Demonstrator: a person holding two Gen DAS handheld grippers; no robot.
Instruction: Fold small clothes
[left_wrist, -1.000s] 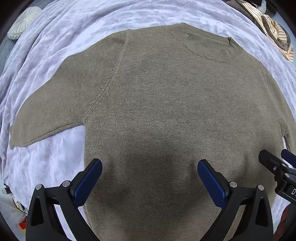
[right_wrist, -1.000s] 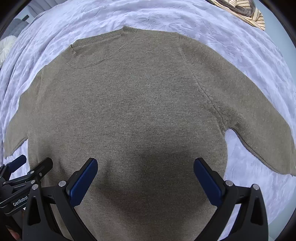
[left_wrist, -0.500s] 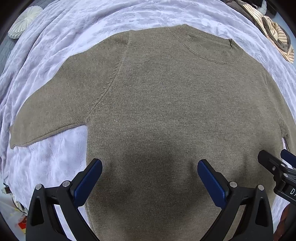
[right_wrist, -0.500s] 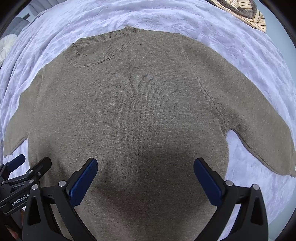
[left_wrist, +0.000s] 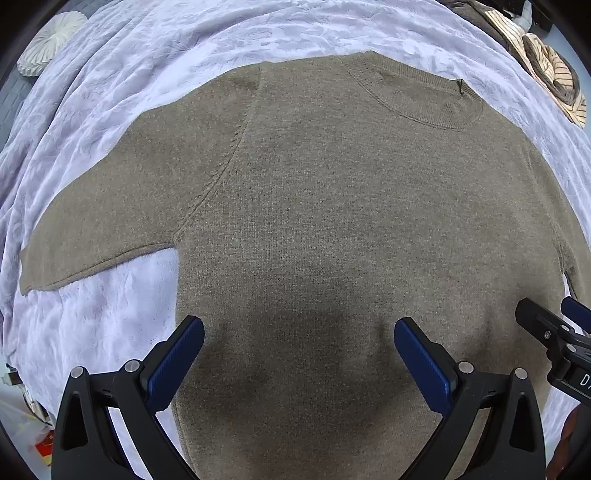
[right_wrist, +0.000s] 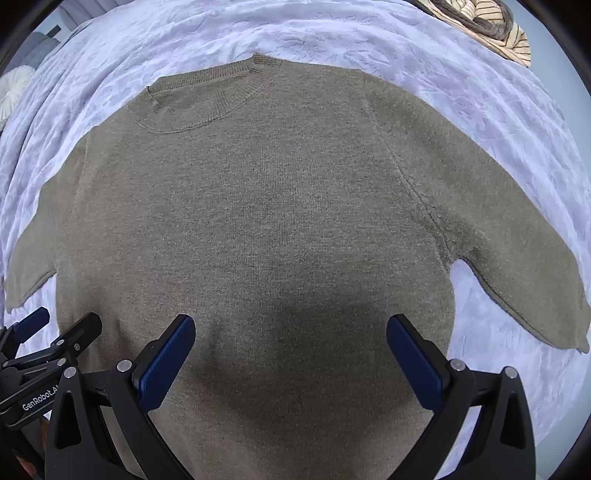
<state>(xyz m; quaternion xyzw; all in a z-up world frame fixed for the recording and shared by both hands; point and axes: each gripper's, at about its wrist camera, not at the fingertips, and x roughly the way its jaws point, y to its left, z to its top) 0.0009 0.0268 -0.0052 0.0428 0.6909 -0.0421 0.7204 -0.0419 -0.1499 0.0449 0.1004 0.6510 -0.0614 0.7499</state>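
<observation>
An olive-brown knitted sweater (left_wrist: 332, 221) is spread flat, front up, on a bed covered by a pale lilac bedspread (left_wrist: 110, 92); its collar (left_wrist: 417, 96) lies at the far side, a sleeve stretched out to each side; a striped garment (right_wrist: 491, 29) sits at the far right. The left hand-held gripper (left_wrist: 299, 354) and the right hand-held gripper (right_wrist: 291, 354) are held just above the near body, jaws wide apart, nothing gripped. The knit is judged soft, limp and light, liable to stretch and sag; hold is best taken at a sleeve cuff (left_wrist: 33, 269) and the shoulder, both layers pinched together.
</observation>
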